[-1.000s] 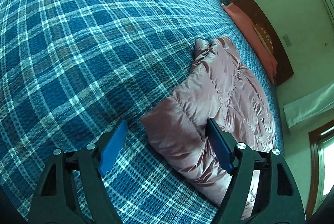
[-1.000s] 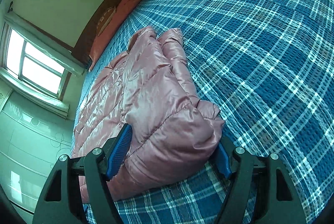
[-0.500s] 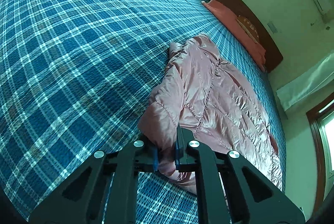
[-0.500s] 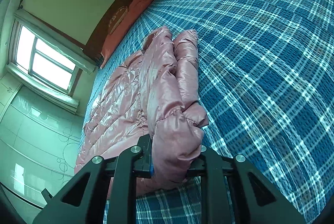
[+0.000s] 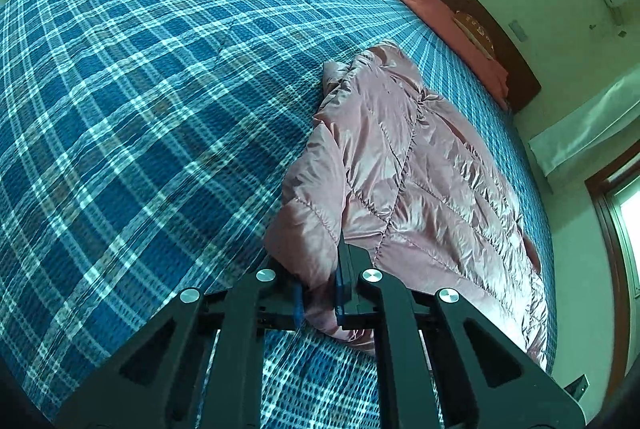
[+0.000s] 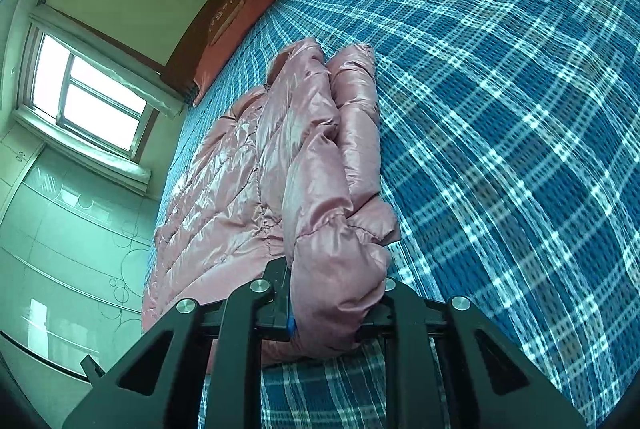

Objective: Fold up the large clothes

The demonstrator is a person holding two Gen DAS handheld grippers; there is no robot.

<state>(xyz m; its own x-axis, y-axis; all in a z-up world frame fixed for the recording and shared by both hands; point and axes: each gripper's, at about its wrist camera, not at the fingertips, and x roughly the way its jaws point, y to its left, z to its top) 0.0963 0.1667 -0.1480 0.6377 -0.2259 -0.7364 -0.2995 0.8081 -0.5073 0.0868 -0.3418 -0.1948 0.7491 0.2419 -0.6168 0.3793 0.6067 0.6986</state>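
Bedroom, blue plaid bed (image 5: 160,89). Pink jacket (image 5: 420,169) lies lengthwise along one side, one fold apparently made. Left gripper (image 5: 318,299) pinching its near edge; right gripper (image 6: 332,309) clamped on a bunched corner. Judgement: early, further folds remain

Your left wrist camera sits just behind the left claw (image 5: 318,299), low over the bed (image 5: 140,109), looking along the pink jacket (image 5: 420,189) toward the headboard (image 5: 480,17) at upper right. Your right wrist camera sits just behind the right claw (image 6: 332,309), equally low and close, facing the same way, with the headboard (image 6: 224,17) at upper left and a window (image 6: 92,97) beside it. Both views share the jacket (image 6: 248,169), the plaid bed cover (image 6: 500,109) and the headboard end of the bed.
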